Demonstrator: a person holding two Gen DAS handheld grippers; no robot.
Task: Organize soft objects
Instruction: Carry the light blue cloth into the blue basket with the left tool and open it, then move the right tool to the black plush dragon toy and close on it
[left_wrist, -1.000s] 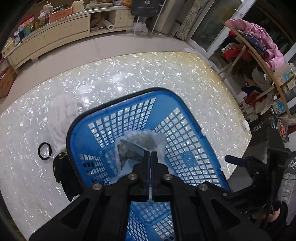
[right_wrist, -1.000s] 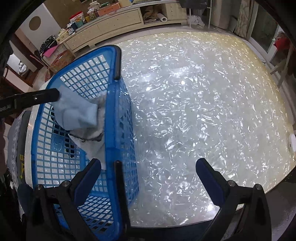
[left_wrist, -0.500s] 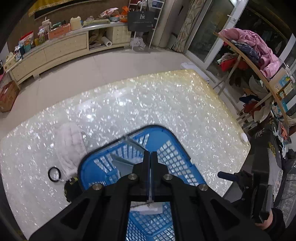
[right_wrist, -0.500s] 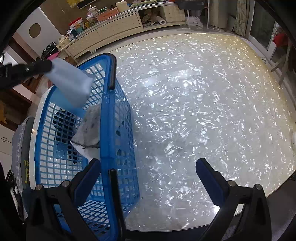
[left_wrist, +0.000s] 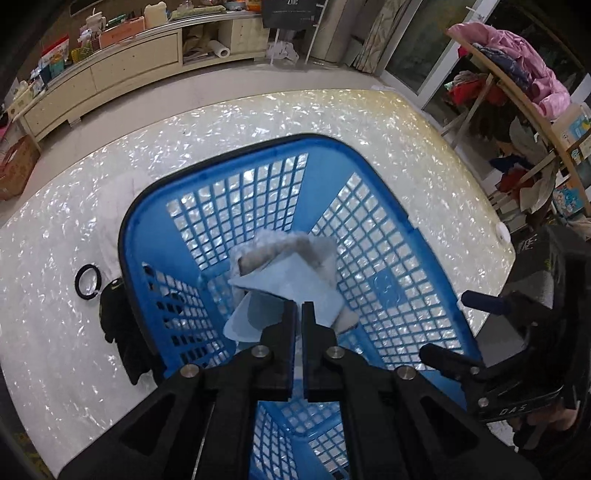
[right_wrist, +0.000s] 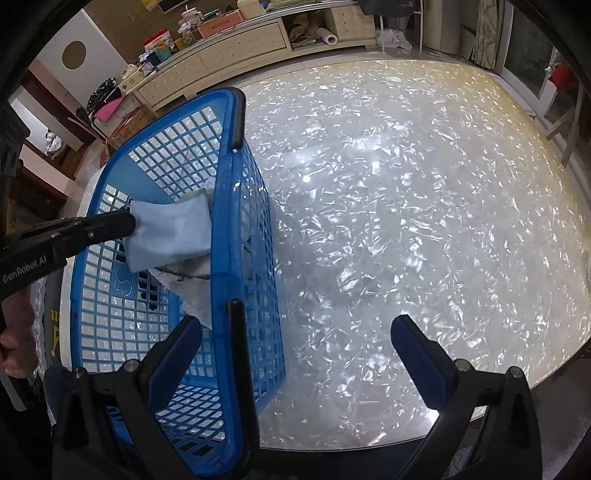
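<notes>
A blue lattice basket (left_wrist: 373, 236) stands on the pearly white table; it also shows in the right wrist view (right_wrist: 243, 236). My left gripper (left_wrist: 298, 308) is shut on a light blue and grey cloth (left_wrist: 291, 273) and holds it inside the basket, above the bottom. From the right wrist view the cloth (right_wrist: 173, 232) hangs from the left gripper (right_wrist: 127, 223) against the basket's right wall. My right gripper (right_wrist: 295, 336) is open and empty, low beside the basket's near right corner, its left finger over the basket.
A black garment (left_wrist: 122, 325) and a black ring (left_wrist: 88, 282) lie on the table left of the basket. The table edge (right_wrist: 369, 448) is close below my right gripper. A clothes rack (left_wrist: 517, 92) stands at the right, a long cabinet (left_wrist: 129, 74) behind.
My left gripper lifted the cloth up out of the basket, then lowered it back in. The white cloth left of the basket is no longer in view. The right gripper has stayed open and still.
</notes>
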